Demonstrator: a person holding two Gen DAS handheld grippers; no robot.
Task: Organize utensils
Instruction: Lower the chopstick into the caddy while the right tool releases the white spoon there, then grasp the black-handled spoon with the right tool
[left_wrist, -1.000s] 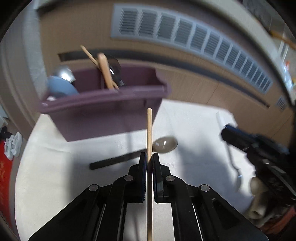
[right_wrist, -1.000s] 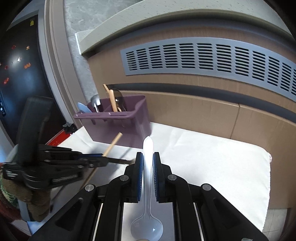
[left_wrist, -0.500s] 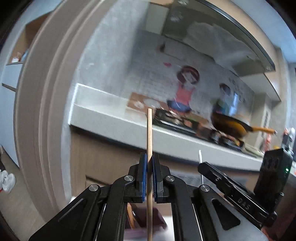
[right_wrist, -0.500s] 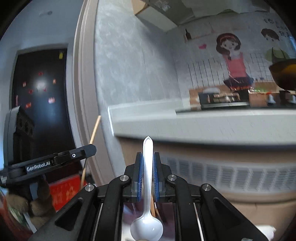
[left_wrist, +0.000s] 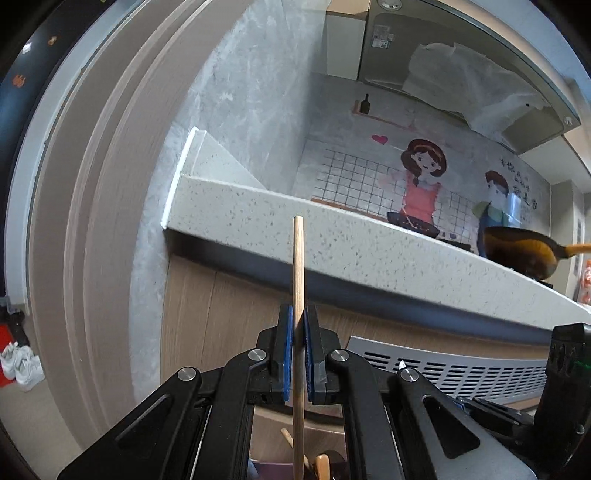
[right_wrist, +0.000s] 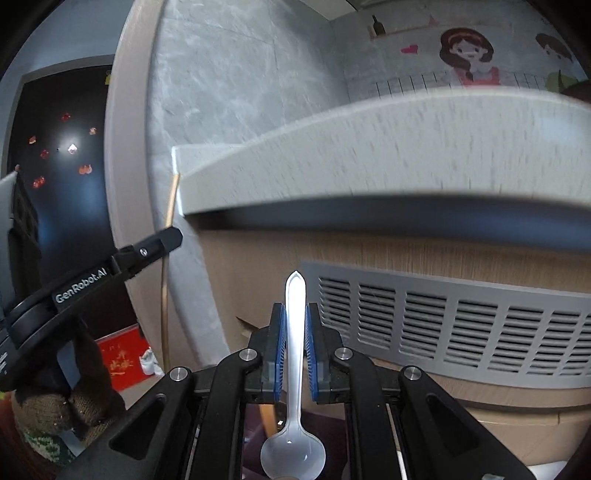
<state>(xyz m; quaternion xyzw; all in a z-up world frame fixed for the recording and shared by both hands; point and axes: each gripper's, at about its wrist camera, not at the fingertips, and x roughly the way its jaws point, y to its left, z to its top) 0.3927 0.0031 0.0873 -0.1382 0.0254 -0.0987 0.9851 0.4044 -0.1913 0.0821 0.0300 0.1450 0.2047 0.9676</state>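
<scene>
Holding level and aimed at the kitchen counter front, the left claw is clenched on a wooden chopstick standing upright between its pads; the right claw grips a white plastic spoon, bowl hanging toward the camera. "GenRobot.AI" reads along the left claw's finger in the right wrist view.

Left gripper: raised, jaws clamped on upright chopstick. Right gripper: raised, clamped on spoon.
</scene>
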